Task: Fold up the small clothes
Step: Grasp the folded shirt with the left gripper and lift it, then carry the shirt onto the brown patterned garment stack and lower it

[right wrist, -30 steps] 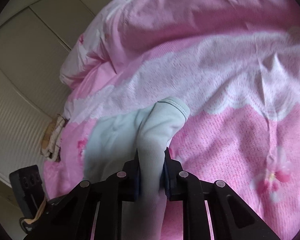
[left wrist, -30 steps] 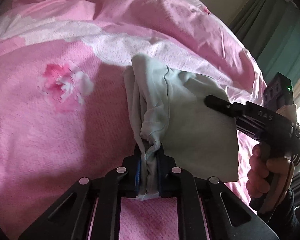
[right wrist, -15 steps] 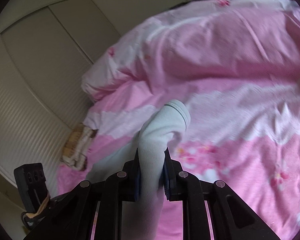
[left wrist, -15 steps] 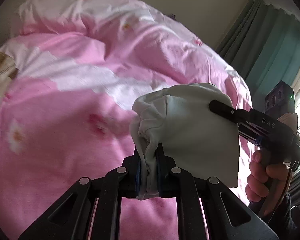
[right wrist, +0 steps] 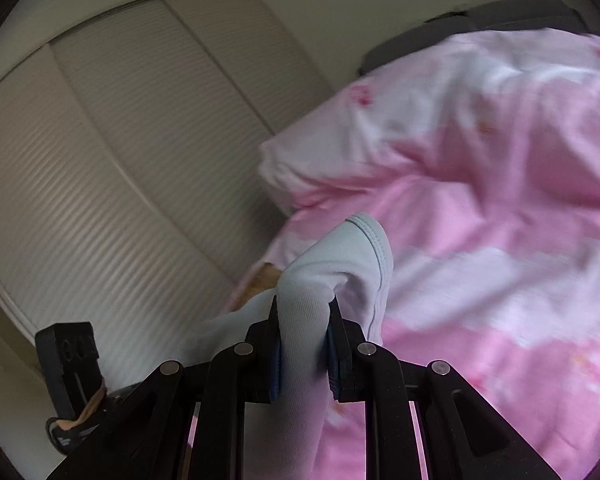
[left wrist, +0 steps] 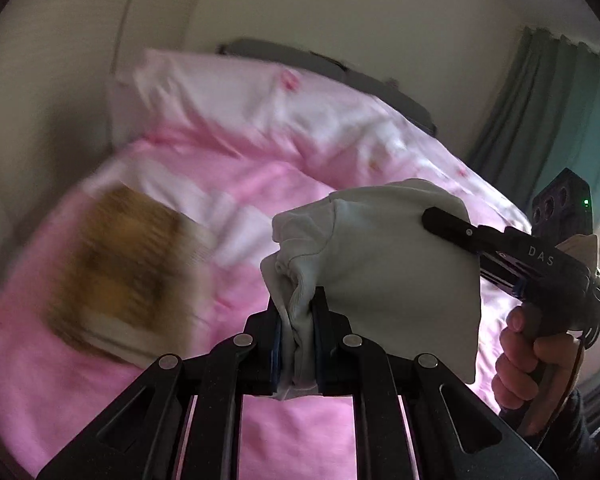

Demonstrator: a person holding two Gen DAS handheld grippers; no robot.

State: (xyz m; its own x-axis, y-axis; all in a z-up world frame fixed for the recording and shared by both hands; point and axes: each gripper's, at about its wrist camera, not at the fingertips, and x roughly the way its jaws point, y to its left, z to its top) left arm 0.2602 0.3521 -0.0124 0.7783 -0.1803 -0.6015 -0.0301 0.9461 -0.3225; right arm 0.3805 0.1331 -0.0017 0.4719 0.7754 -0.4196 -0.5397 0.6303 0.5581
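Pale mint garment point(left wrist: 384, 276) held up off the pink bed between both grippers

Left gripper point(left wrist: 298, 336) at bottom centre of its view has its jaws pinched narrow on a bunched edge of the cloth, and the right gripper point(right wrist: 302, 344) does the same on a hemmed fold in its own view. From the left camera, the right one comes in from the right edge, a hand point(left wrist: 536, 364) wrapped round its handle. Pink floral duvet point(left wrist: 80, 400) fills the lower frame, with a blurry brown-and-cream folded item point(left wrist: 120, 276) at left. Green curtain point(left wrist: 556, 120) upper right; ribbed sliding doors point(right wrist: 100, 168) upper left of the right view.
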